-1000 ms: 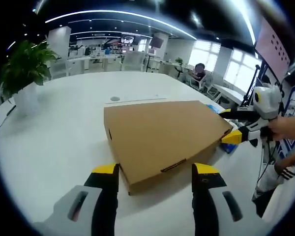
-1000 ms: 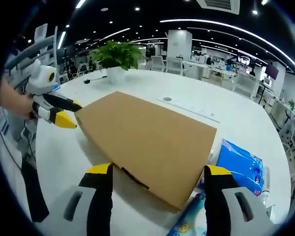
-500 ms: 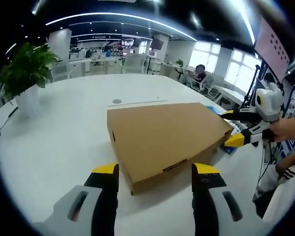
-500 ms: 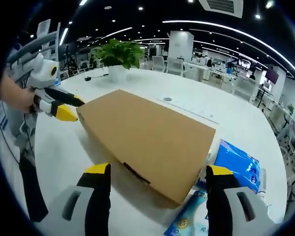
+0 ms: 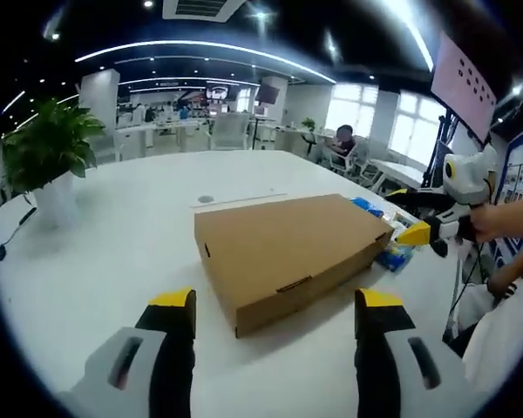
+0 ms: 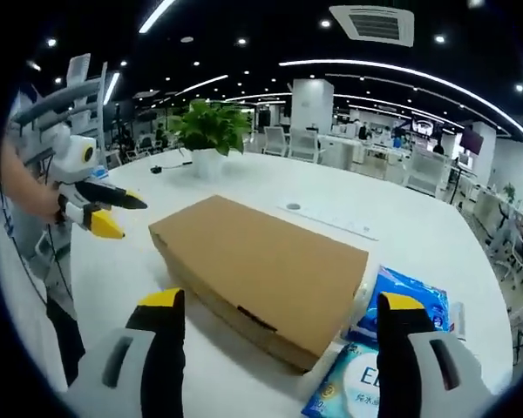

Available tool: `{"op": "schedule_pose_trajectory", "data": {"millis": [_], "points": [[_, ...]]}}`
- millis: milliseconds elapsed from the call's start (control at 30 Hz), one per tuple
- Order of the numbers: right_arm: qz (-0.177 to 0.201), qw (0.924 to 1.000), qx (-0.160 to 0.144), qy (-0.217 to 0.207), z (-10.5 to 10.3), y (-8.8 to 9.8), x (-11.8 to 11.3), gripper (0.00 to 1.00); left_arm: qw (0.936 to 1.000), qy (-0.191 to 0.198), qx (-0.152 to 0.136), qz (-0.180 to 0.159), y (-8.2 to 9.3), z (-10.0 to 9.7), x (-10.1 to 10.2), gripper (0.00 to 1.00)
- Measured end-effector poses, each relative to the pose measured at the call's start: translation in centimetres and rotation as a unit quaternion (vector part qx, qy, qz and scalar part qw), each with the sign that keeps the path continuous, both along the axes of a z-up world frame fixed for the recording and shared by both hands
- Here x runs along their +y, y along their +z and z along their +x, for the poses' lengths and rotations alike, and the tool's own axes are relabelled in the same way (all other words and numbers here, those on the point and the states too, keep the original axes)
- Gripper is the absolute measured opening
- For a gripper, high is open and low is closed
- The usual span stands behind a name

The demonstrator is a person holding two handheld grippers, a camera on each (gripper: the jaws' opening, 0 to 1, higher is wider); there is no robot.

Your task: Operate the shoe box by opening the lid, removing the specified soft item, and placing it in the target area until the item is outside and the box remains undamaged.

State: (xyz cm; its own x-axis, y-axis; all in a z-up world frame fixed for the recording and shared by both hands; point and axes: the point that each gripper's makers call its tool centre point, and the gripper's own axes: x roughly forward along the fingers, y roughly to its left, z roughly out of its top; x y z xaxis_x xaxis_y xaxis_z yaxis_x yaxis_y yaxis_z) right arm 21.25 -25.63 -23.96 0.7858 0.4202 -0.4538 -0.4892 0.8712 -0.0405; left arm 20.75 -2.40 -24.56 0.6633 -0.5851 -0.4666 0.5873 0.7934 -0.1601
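While both tongs [image 5: 273,313] [image 6: 275,313] hang wide and empty, the shut box [image 5: 288,248] on the surface [image 5: 113,252] looks light, stiff cardboard; lift its lid's front lip.

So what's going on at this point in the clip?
A person holds a gripper in each hand at a white table. The brown shoe box lies there with its lid shut. The left gripper and right gripper both have jaws open, clear of the box. Blue packs lie beside it.
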Motion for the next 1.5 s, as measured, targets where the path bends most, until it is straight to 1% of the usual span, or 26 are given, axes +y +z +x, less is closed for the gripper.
{"op": "schedule_pose_trajectory", "data": {"millis": [167,300,367,400,467,500,567,633,667,733,800,833,900,967,1033,1067,1100,1133,1167,1200,1233,1267,1300,1333,1367,1500], "points": [[0.025,0.9995,-0.018,-0.01,-0.7,1.1,0.2,0.95,1.0,0.005,-0.004,-0.004,0.5,-0.7,0.8,0.75],[0.034,0.9982,-0.041,-0.028,-1.2,1.9,-0.2,0.98,0.9997,0.015,-0.016,-0.007,1.2,-1.2,1.6,0.77],[0.051,0.9974,-0.038,-0.032,-1.6,2.0,0.0,0.99,0.9996,0.015,-0.022,-0.003,1.4,-1.2,1.9,0.81],[0.069,0.9963,-0.038,-0.035,-1.8,2.1,0.2,1.0,0.9995,0.014,-0.027,-0.007,1.6,-1.2,2.0,0.83],[0.128,0.9907,-0.033,-0.033,-2.5,2.9,1.1,1.0,0.9994,0.021,-0.024,-0.017,1.9,-1.2,2.4,0.86],[0.141,0.9883,-0.046,-0.034,-2.8,3.5,1.1,1.0,0.9993,0.028,-0.006,-0.023,1.9,-1.4,2.6,0.9],[0.159,0.9839,-0.074,-0.032,-3.3,4.9,1.1,1.0,0.9988,0.035,-0.012,-0.031,2.4,-1.5,2.9,0.93],[0.154,0.9825,-0.097,-0.038,-3.8,6.0,0.8,1.0,0.9988,0.036,-0.009,-0.032,2.7,-2.1,3.2,0.98],[0.159,0.979,-0.12,-0.042,-3.8,7.0,0.7,1.0,0.9985,0.043,-0.004,-0.033,2.7,-2.3,3.4,0.99],[0.15,0.975,-0.159,-0.039,-4.3,8.5,0.5,1.0,0.9977,0.053,0.0,-0.043,3.0,-3.1,3.9,0.99],[0.157,0.9717,-0.172,-0.04,-4.6,9.3,0.6,1.0,0.9978,0.05,-0.007,-0.044,3.3,-3.7,4.0,0.99],[0.139,0.9711,-0.192,-0.032,-5.1,9.9,0.8,1.0,0.9974,0.06,-0.008,-0.038,3.3,-4.1,4.5,0.99],[0.126,0.9689,-0.211,-0.029,-5.5,10.2,0.9,1.0,0.9961,0.074,-0.014,-0.046,3.5,-4.4,4.9,0.99],[0.123,0.9693,-0.211,-0.025,-6.0,9.7,1.2,1.0,0.9948,0.08,-0.018,-0.061,3.5,-5.1,5.0,0.99],[0.131,0.9724,-0.193,-0.014,-6.5,8.8,1.9,1.0,0.9943,0.09,-0.023,-0.051,2.7,-5.6,5.2,0.99],[0.128,0.9778,-0.166,-0.003,-6.9,7.8,2.7,1.0,0.9937,0.098,-0.02,-0.051,2.4,-5.8,5.4,0.99],[0.126,0.9806,-0.15,0.001,-7.1,7.0,3.0,1.0,0.9923,0.111,-0.01,-0.054,1.8,-6.2,5.6,0.99],[0.117,0.9833,-0.14,0.009,-7.4,6.3,3.5,1.0,0.9917,0.118,-0.01,-0.05,1.6,-6.3,5.8,0.99],[0.114,0.9829,-0.145,0.01,-7.4,6.4,3.7,1.0,0.9907,0.132,-0.013,-0.033,1.4,-6.4,6.4,0.99],[0.104,0.9838,-0.146,0.015,-7.7,6.0,4.1,1.0,0.9882,0.148,-0.029,-0.029,1.5,-6.1,6.9,0.99],[0.098,0.9835,-0.151,0.02,-7.8,6.0,4.4,1.0,0.9852,0.155,-0.055,-0.048,2.3,-5.7,6.9,0.99],[0.095,0.9833,-0.153,0.025,-8.0,5.7,4.8,1.0,0.9847,0.154,-0.063,-0.051,2.6,-5.6,6.9,0.99],[0.088,0.9845,-0.149,0.028,-8.1,5.5,5.0,1.0,0.9844,0.136,-0.086,-0.071,3.4,-5.4,6.3,0.99],[0.081,0.9849,-0.15,0.031,-8.1,5.4,5.2,1.0,0.9841,0.12,-0.09,-0.094,3.8,-5.3,5.7,0.99],[0.074,0.9837,-0.16,0.036,-8.2,5.4,5.4,1.0,0.9854,0.111,-0.079,-0.102,3.8,-5.3,5.4,0.99],[0.087,0.9789,-0.183,0.027,-7.9,6.2,5.2,1.0,0.9895,0.101,-0.068,-0.078,3.0,-4.6,5.6,0.99]]}}
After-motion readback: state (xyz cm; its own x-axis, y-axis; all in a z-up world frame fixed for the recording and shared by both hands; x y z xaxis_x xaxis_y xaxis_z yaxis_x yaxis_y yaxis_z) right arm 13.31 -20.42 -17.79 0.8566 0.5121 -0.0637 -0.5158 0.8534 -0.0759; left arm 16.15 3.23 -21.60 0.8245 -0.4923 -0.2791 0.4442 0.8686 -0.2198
